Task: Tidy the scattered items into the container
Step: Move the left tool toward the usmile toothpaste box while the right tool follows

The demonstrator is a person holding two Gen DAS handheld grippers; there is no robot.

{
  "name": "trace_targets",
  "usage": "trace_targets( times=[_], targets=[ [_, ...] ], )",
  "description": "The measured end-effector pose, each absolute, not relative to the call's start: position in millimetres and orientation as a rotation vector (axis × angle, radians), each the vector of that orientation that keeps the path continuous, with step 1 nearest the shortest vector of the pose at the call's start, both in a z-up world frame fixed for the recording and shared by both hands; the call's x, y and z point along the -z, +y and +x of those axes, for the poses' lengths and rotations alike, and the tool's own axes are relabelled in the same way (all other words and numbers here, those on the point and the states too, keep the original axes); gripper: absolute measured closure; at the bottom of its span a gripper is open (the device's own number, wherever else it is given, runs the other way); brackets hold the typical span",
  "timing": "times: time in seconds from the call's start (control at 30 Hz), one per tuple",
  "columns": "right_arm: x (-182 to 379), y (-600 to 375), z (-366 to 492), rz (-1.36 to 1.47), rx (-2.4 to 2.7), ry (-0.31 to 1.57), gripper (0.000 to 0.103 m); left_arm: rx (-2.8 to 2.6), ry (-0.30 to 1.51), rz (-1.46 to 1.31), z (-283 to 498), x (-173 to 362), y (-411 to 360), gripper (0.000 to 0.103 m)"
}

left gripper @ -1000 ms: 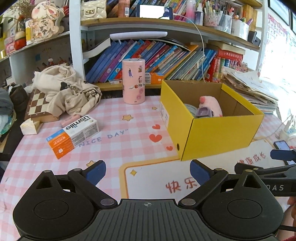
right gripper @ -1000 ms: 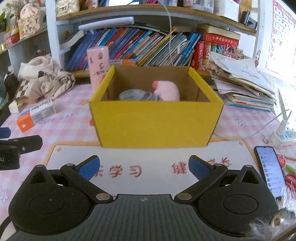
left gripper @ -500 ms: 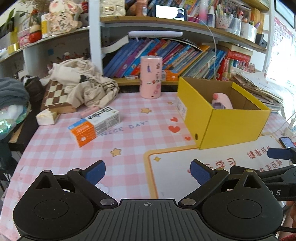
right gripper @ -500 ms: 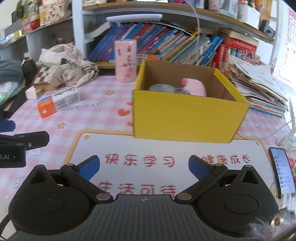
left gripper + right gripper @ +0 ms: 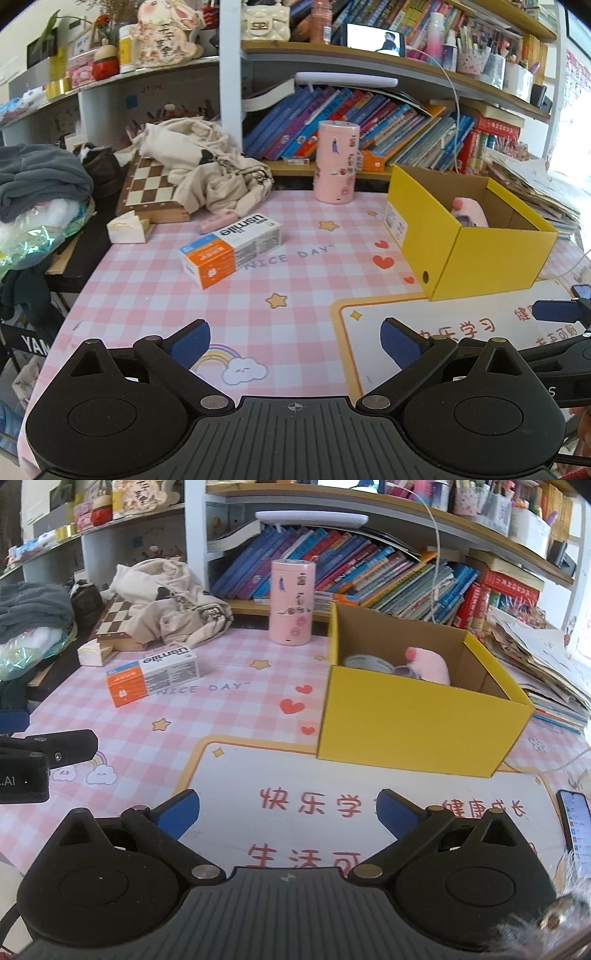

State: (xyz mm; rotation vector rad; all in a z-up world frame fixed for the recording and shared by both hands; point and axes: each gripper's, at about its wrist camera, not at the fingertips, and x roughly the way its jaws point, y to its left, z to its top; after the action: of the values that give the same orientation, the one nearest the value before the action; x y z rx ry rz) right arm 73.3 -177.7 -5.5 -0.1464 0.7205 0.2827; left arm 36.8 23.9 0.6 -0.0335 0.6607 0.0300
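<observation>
Two claws are mine, and both hang spread wide over the near edge of a pink checked tablecloth (image 5: 147, 288) with nothing between their blue pads: my left gripper (image 5: 295, 338) above a printed rainbow and cloud, my right gripper (image 5: 288, 808) above a white mat (image 5: 369, 782) with red characters and a yellow border. At the far left, off the table's edge, I see a heap of grey cloth (image 5: 40, 181) over crinkled plastic. Next along, a chessboard box (image 5: 147, 192) lies at the back left corner with a cream garment (image 5: 207, 173) bunched on top of it, and a small pale wedge-shaped block (image 5: 127, 229) sits just in front. The white and orange carton (image 5: 232, 247) lies flat on the cloth, well apart from the container, its orange end toward me, a thin pink stick just behind it. Toward the middle a pink cylinder (image 5: 336, 162) with stickers stands upright near the back edge, in front of a low shelf of leaning books (image 5: 388, 129); a higher shelf carries jars, a cream handbag and pen pots. Right of the cylinder stands the open yellow box (image 5: 417, 731), its near side touching the mat's far border; inside I see a pink plush toy (image 5: 432, 664) beside a round tin. Loose papers are stacked beyond the box, and a phone (image 5: 576, 823) with its screen lit lies at the mat's right edge.
</observation>
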Motion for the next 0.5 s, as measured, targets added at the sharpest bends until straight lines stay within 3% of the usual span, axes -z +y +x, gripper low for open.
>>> trace_targets(
  times=[0.5],
  targets=[
    [5, -132, 72, -0.239, -0.407, 0.711, 0.0, -0.106, 0.654, -0.091, 29, 2, 59, 0.002]
  ],
)
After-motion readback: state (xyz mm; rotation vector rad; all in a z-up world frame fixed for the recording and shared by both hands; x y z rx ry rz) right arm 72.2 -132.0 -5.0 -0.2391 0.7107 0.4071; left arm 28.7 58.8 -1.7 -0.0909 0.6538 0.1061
